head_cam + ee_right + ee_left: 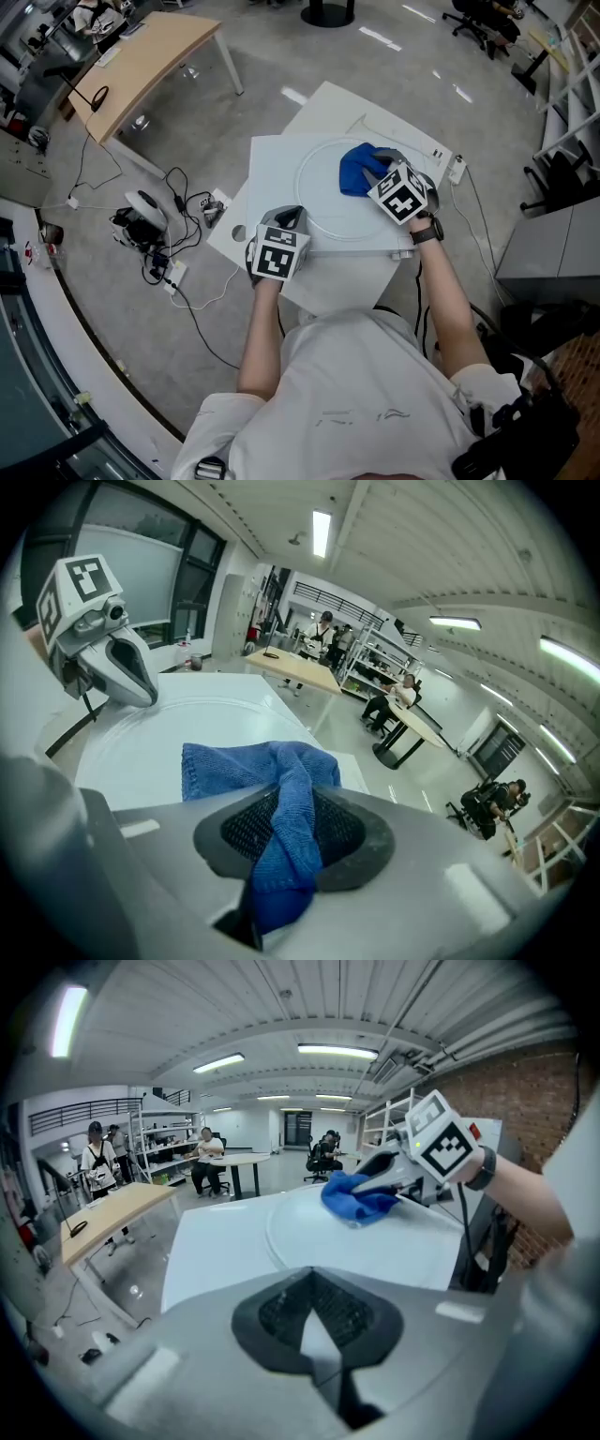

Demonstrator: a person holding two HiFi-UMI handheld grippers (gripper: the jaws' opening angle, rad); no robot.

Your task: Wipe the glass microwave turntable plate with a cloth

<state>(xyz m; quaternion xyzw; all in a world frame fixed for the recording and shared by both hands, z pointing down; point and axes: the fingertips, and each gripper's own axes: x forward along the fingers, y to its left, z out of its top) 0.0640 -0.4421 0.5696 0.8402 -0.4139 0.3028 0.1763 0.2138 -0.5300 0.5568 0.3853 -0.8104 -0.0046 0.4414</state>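
Glass turntable plate (328,214) is laid flat on the white table (272,178), roughly centred, rim seen as a faint ring. Blue cloth (359,169) is bunched on the far-right part of the plate and is clamped in the jaws of the right gripper (382,167). In the right gripper view a twisted fold is seen pinched between the pads while the loose rest is spread forward on the glass, so a wide patch is pressed down for wiping. The right gripper is angled low toward the plate, judged to keep the cloth in contact. Left gripper (292,217) is parked at the plate's near-left rim, well apart from the cloth. Its jaws are drawn almost together, with only a thin pale wedge seen between the pads. Whether the glass rim is nipped there cannot be told. The placement is judged as bracing so the plate is not dragged round by the wiping. Step is judged as wiping under way, and much of the glass near the left gripper is not covered by cloth. Slip risk is noted: smooth glass on a smooth table. Beyond the table, floor cables (155,234) and a wooden desk (150,56) are seen, and seated people are visible far off in the gripper views.
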